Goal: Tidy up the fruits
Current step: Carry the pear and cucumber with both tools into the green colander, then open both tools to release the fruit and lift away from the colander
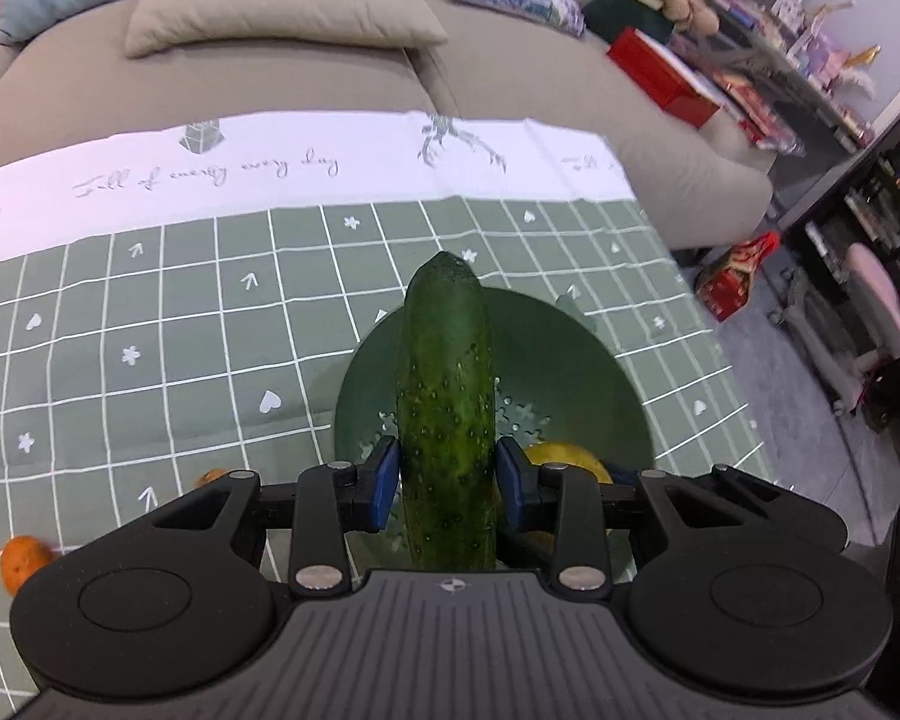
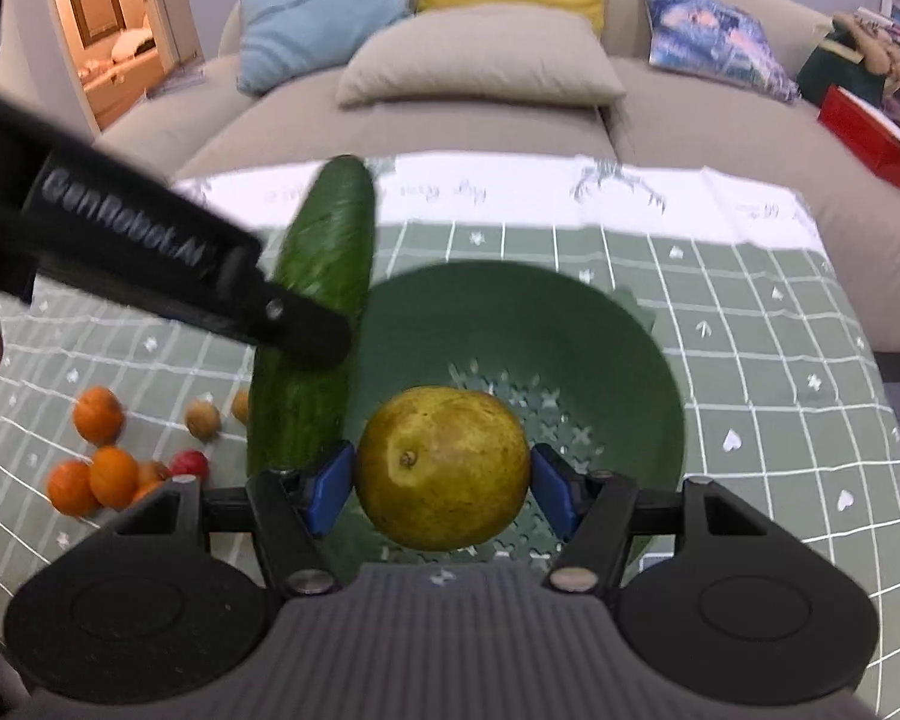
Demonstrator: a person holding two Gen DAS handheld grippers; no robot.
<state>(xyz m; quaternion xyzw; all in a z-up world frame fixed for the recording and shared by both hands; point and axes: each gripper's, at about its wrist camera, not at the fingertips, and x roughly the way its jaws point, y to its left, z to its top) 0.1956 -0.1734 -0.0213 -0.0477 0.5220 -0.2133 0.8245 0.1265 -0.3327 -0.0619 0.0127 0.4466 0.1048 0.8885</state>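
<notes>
My left gripper point(image 1: 448, 483) is shut on a long green cucumber point(image 1: 446, 402) and holds it above the left part of a green colander bowl point(image 1: 576, 360). In the right wrist view the cucumber point(image 2: 324, 276) stands tilted at the bowl's left rim, with the left gripper's black finger point(image 2: 294, 324) across it. My right gripper point(image 2: 444, 489) is shut on a yellow-green pear point(image 2: 444, 468) and holds it over the bowl point(image 2: 510, 312). The pear point(image 1: 561, 459) shows partly in the left wrist view.
Several oranges point(image 2: 99, 462), a red fruit point(image 2: 191, 463) and a small brown fruit point(image 2: 203, 419) lie on the green checked cloth point(image 2: 780, 372) left of the bowl. A beige sofa with cushions point(image 2: 480, 60) stands behind the table. The table edge drops off at the right.
</notes>
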